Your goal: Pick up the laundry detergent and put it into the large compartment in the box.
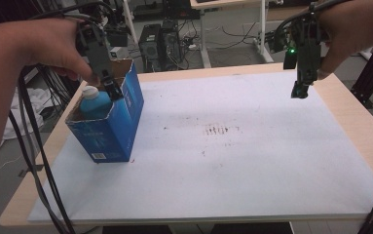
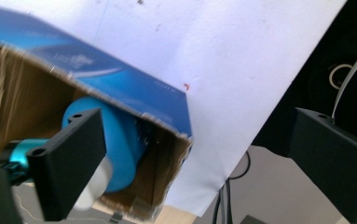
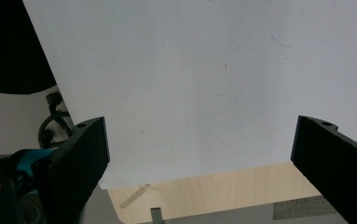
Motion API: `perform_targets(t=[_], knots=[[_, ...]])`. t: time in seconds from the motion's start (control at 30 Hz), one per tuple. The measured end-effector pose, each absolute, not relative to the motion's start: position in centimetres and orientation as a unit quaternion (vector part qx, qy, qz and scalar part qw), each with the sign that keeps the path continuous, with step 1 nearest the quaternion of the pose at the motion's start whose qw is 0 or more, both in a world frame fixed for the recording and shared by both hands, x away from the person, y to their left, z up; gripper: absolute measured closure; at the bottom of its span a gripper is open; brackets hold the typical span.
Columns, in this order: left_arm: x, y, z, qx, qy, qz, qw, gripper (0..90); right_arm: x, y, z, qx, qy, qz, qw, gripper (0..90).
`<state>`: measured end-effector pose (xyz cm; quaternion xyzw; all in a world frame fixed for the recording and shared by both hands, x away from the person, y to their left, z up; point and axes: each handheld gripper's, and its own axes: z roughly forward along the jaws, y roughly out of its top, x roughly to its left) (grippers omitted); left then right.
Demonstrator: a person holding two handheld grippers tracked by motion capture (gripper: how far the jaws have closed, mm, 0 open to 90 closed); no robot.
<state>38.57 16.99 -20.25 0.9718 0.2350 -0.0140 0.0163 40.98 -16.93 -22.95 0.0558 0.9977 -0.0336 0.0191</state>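
Left gripper (image 1: 112, 87) gapes wide just above the blue bottle (image 1: 95, 105) in the box (image 1: 121, 122); right gripper (image 1: 301, 91) wide, empty.

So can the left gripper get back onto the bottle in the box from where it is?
Probably yes. The left gripper hangs open just above the open-topped blue box, and the bottle stands upright inside with its white cap exposed. The box walls leave little room beside it.
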Motion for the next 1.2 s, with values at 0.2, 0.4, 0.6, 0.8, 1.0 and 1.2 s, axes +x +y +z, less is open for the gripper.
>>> perform_targets(t=[0.2,0.4,0.6,0.8,1.0,1.2], knots=[[38.7,15.4,-21.4,0.977,0.213,-0.024,0.009,1.6,40.8,-16.5,-23.1,0.052,0.998,-0.035,0.019,3.3],[38.1,13.7,-22.2,0.986,0.165,-0.023,0.016,1.6,40.7,-16.2,-23.0,0.051,0.998,-0.034,0.021,3.3],[37.6,12.3,-22.7,0.991,0.128,-0.025,0.023,1.7,40.5,-15.8,-23.0,0.054,0.998,-0.038,0.018,3.3],[37.1,11.6,-23.5,0.994,0.102,-0.029,0.031,1.7,40.4,-14.8,-22.7,0.045,0.998,-0.038,0.022,3.3],[36.2,10.9,-24.7,0.997,0.064,-0.035,0.034,1.7,40.3,-14.2,-22.3,0.039,0.998,-0.035,0.023,3.3],[36.2,10.6,-24.9,0.997,0.063,-0.037,0.032,1.7,40.2,-14.0,-22.4,0.037,0.998,-0.039,0.021,3.3]])
